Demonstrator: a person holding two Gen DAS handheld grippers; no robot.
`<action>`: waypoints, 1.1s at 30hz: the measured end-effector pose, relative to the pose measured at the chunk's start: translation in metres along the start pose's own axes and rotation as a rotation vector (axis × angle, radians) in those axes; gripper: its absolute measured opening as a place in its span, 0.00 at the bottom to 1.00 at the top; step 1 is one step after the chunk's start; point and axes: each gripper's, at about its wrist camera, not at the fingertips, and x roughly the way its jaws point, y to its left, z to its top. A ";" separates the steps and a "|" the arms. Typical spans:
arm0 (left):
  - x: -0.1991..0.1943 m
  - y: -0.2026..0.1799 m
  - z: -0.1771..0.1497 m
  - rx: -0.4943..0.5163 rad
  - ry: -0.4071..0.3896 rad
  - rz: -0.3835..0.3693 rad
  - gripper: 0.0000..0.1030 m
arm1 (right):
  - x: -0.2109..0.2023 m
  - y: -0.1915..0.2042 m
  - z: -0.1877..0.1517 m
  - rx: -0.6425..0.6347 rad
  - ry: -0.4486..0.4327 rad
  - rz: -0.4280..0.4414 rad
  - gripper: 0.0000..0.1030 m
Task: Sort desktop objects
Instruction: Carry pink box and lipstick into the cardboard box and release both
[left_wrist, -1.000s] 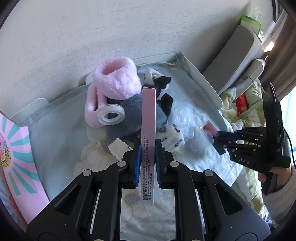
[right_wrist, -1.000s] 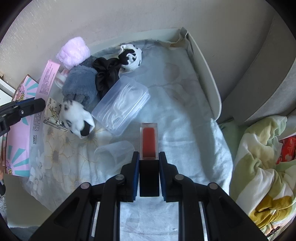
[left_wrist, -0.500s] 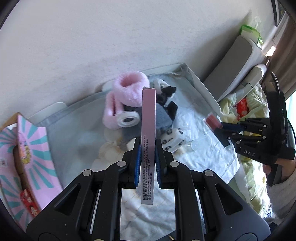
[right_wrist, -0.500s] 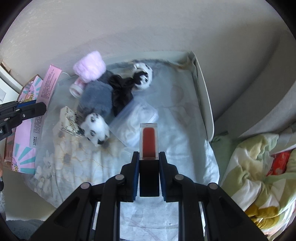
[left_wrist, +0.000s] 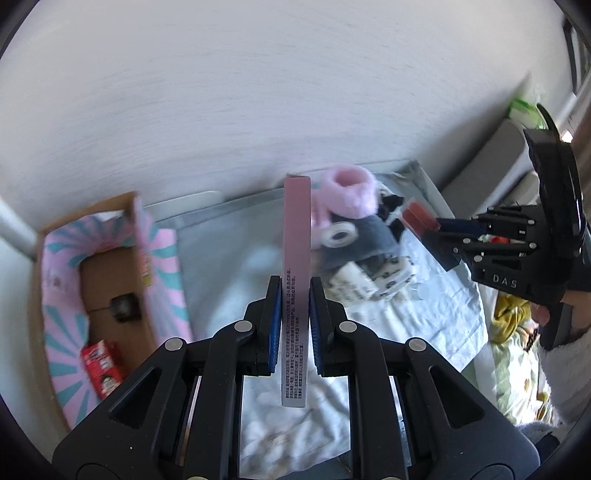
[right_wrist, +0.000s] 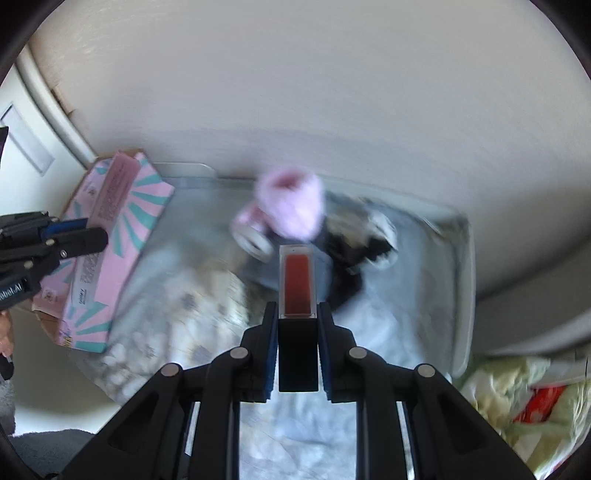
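My left gripper is shut on a long flat pink box and holds it upright above the cloth-covered desk. My right gripper is shut on a red lip tint tube with a black cap, also raised above the desk. An open pink-and-teal striped carton stands at the left; it also shows in the right wrist view. The right gripper appears in the left wrist view with the tube. The left gripper appears at the left edge of the right wrist view with the pink box.
A pile lies at the back of the desk: a fluffy pink band, a tape roll, a grey plush, black-and-white soft toys. The carton holds a red packet. A crumpled blanket lies right of the desk edge.
Both grippers have lifted up and back from the desk with their objects. The left view has swung left, so the open carton now shows. The right view is blurred by motion.
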 end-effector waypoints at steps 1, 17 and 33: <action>-0.003 0.006 -0.002 -0.011 -0.003 0.006 0.12 | 0.000 0.009 0.007 -0.025 -0.003 0.006 0.18; -0.048 0.100 -0.063 -0.226 -0.026 0.109 0.12 | 0.015 0.165 0.088 -0.374 0.008 0.155 0.18; -0.032 0.150 -0.121 -0.370 0.020 0.123 0.12 | 0.074 0.303 0.103 -0.596 0.152 0.260 0.18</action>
